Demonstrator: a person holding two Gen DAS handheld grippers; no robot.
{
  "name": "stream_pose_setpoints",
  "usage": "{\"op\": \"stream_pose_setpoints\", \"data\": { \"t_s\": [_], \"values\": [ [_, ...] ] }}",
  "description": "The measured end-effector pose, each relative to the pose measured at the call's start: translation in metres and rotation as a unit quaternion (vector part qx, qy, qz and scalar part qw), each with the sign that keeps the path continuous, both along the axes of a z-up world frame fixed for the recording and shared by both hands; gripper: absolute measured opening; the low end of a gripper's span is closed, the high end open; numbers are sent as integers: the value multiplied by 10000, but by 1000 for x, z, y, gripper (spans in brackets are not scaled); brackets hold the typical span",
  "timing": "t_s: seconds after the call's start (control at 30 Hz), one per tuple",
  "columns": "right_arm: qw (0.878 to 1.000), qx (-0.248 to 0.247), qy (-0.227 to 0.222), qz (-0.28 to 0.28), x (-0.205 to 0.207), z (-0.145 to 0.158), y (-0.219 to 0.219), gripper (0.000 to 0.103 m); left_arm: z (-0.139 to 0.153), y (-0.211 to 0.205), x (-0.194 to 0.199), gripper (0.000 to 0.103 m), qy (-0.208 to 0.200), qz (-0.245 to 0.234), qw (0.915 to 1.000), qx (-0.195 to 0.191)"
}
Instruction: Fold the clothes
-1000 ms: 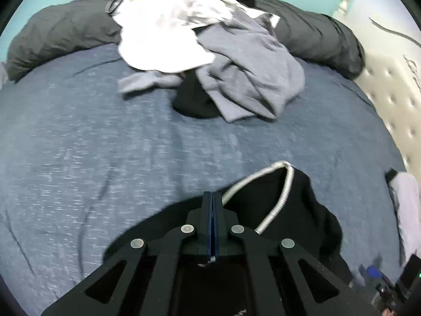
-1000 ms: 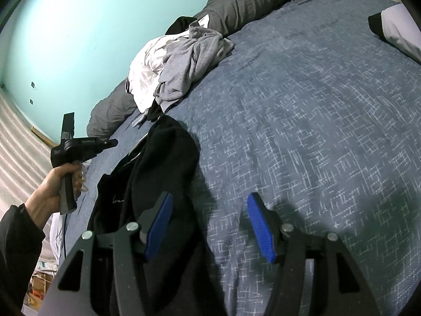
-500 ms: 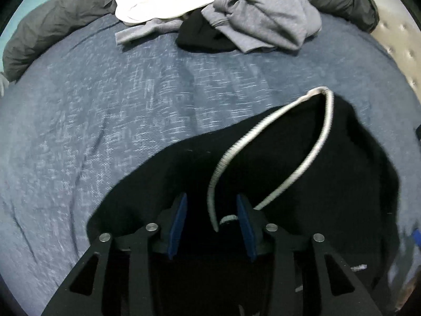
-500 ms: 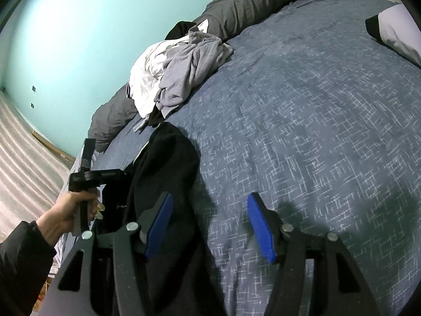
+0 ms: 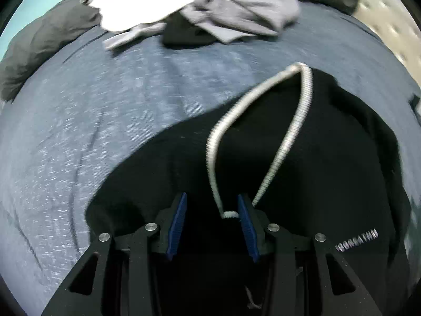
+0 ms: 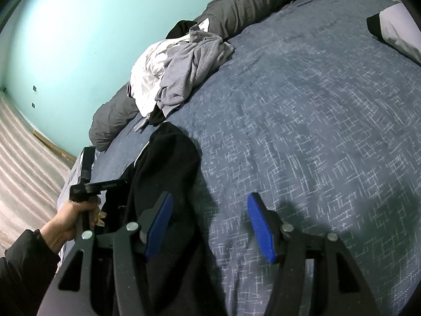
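since a second ago the left gripper [image 5: 211, 220] has gone from pressed together to spread, and it has sunk closer over the black garment with the pale ribbed neckline trim [image 5: 302, 158], which now fills the lower half of its view. that garment lies on the speckled blue bedspread [image 5: 92, 121], its trim loop running from 1 o'clock down to the jaws, one end lying just against the right pad. the right gripper [image 6: 210, 222] hovers with jaws wide apart and holding nothing, the garment's edge under its left finger at 9 o'clock. a heap of grey and white clothes [image 6: 181, 71] sits at 11 o'clock, well apart. the likely risk: if the left jaws close here they may catch only the trim, bunching the collar so any fold comes out crooked.
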State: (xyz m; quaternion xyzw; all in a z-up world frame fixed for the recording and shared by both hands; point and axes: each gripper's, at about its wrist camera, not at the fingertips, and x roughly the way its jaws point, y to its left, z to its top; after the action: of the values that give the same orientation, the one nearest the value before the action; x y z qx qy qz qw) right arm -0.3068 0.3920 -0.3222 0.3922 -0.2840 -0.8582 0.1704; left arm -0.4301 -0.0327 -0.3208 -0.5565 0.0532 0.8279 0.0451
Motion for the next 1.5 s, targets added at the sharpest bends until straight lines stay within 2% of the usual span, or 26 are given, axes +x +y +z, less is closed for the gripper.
{"op": "stream_pose_setpoints", "data": {
  "t_s": [0.07,0.23,0.3,0.4,0.5,0.57,0.7,0.8,0.93,1.1,1.3,1.37,1.4,1.5],
  "values": [
    [10000,-9,-17,4,0,-1,0,60,-1,1,3,44,0,-57,10000,-33],
    [10000,2,-3,32,0,0,-2,60,-6,-2,2,34,-10,57,10000,-6],
    [10000,-5,11,20,0,0,-1,60,-2,0,2,27,13,-78,10000,-37],
    [10000,-51,-35,-10,0,-2,1,60,8,-7,9,22,137,-32,9998,121],
    [10000,-77,-22,-40,0,-1,3,60,19,-15,19,22,274,76,9988,392],
    [10000,-74,9,-46,0,1,3,60,31,-24,22,22,428,173,9961,758],
    [10000,-71,5,-32,0,1,2,60,54,-40,26,22,691,384,9861,1463],
    [10000,-69,-18,-3,0,0,-2,60,62,-49,26,25,757,631,9791,1780],
    [10000,-53,7,15,0,1,-4,60,57,-50,21,26,643,748,9802,1718],
    [10000,-70,-25,-14,-1,-1,-2,60,53,-56,14,26,779,966,9795,1584],
    [10000,-72,-22,-3,-1,0,-1,60,46,-48,-5,26,676,976,9861,1162],
    [10000,-75,-29,-3,0,-1,-1,60,44,-45,-12,34,631,978,9880,1013],
    [10000,-77,-33,-4,0,-1,-1,60,42,-44,-16,45,607,985,9888,945],
    [10000,-85,-44,-9,0,-1,-1,60,36,-40,-28,47,516,1014,9903,799]
  ]
}}
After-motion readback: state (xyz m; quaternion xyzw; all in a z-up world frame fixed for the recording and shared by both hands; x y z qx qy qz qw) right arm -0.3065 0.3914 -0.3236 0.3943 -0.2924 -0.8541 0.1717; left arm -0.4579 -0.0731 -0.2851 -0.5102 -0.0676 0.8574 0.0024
